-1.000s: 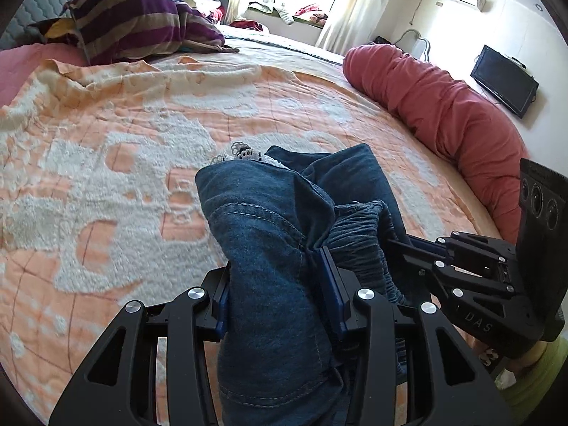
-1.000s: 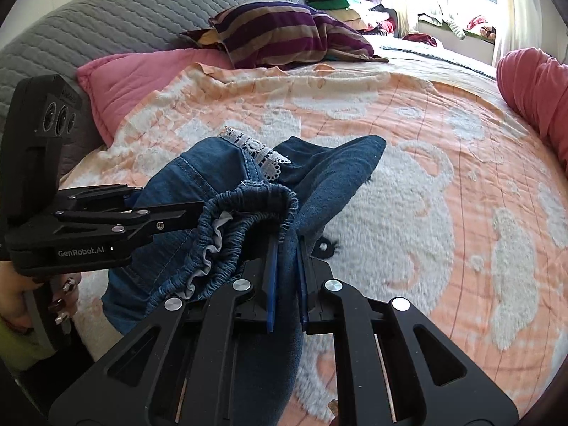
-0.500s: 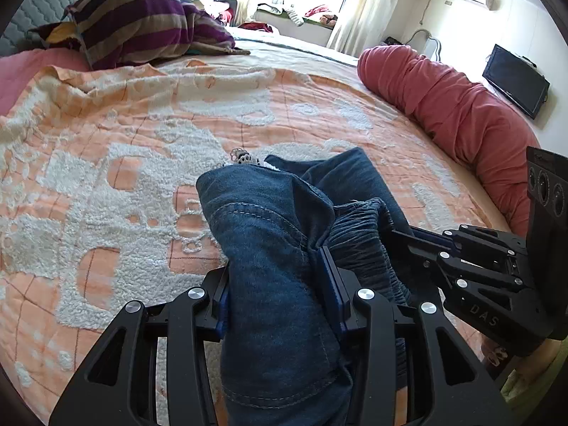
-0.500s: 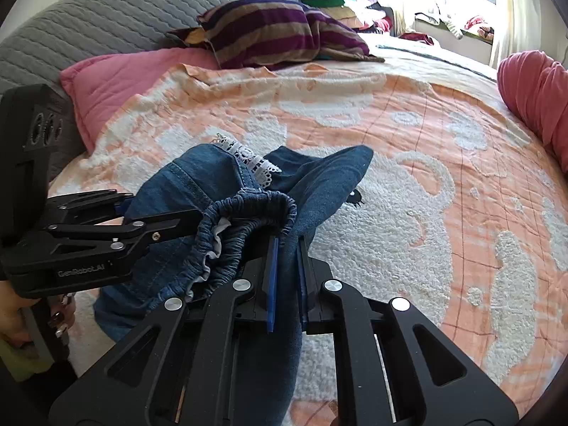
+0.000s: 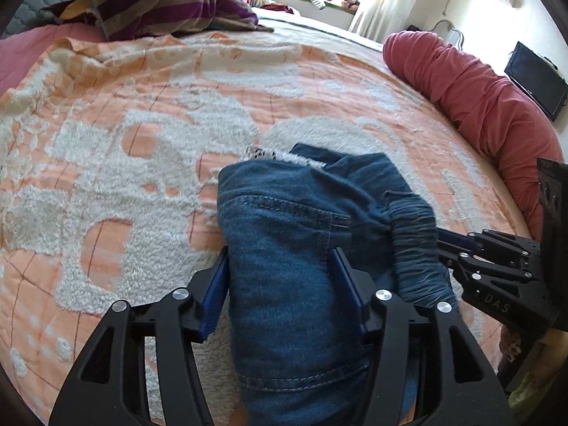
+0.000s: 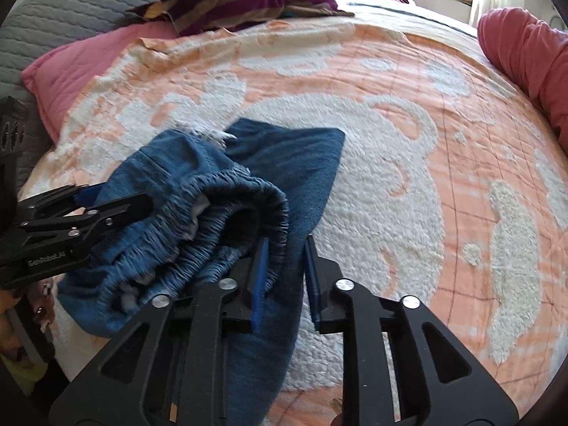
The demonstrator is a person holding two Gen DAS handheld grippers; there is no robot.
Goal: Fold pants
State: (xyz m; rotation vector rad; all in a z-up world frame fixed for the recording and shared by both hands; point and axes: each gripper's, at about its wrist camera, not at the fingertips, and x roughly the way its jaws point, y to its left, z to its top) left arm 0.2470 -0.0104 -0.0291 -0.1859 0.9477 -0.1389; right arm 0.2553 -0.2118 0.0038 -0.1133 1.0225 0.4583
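The blue denim pants (image 5: 291, 234) lie bunched in a thick fold on the orange and white bedspread (image 5: 142, 142), with white lace trim (image 5: 262, 152) at the far edge. My left gripper (image 5: 282, 284) straddles the fold; its jaws are opening and the denim sits loose between the blue pads. In the right wrist view the gathered elastic waistband (image 6: 227, 206) faces me. My right gripper (image 6: 285, 273) is opening too, with a flap of denim hanging slack between its parted pads. The left gripper (image 6: 106, 206) shows at the left of that view, the right gripper (image 5: 458, 245) at the right of the left wrist view.
A striped purple pillow (image 5: 159, 0) and a pink pillow (image 6: 71, 64) lie at the head of the bed by the grey headboard (image 6: 53, 10). A long red bolster (image 5: 479, 88) runs along the right edge. A black screen (image 5: 536, 81) stands beyond it.
Both grippers have sunk toward the bed with the pants. Both pairs of jaws have widened, and the denim that was pinched now sits loose between the pads.
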